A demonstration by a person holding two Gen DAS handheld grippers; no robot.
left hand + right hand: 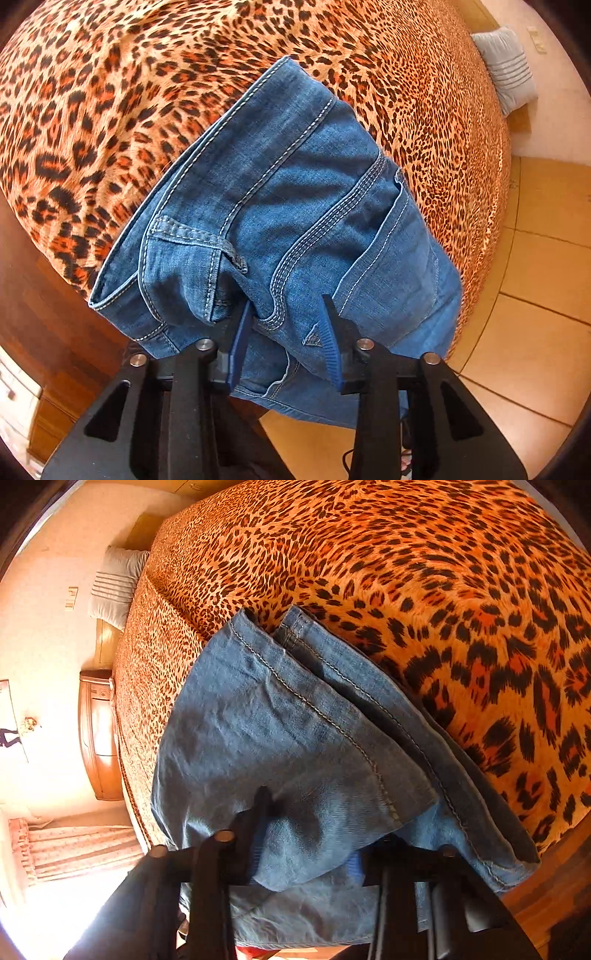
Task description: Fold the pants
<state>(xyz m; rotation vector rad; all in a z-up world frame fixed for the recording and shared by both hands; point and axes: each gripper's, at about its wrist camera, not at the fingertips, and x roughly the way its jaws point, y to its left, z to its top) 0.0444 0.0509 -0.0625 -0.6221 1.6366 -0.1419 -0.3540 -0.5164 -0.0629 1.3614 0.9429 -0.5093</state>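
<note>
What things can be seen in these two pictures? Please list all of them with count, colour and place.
jeans: one pair, blue denim, on the near edge of the bed; waist and back pocket in the left wrist view, leg hems in the right wrist view.
bedspread: one, orange with black leopard spots, covers the whole bed under the jeans.
pillow: one, pale grey with stripes, at the far end of the bed by the wall.
nightstand: one, brown wood, beside the bed.
floor tiles: many, tan, beside the bed.
curtain: one, striped pinkish, lower left of the right wrist view.
left gripper: black with blue pads, denim between its fingers.
right gripper: black, partly covered by denim; jaw state unclear.
</note>
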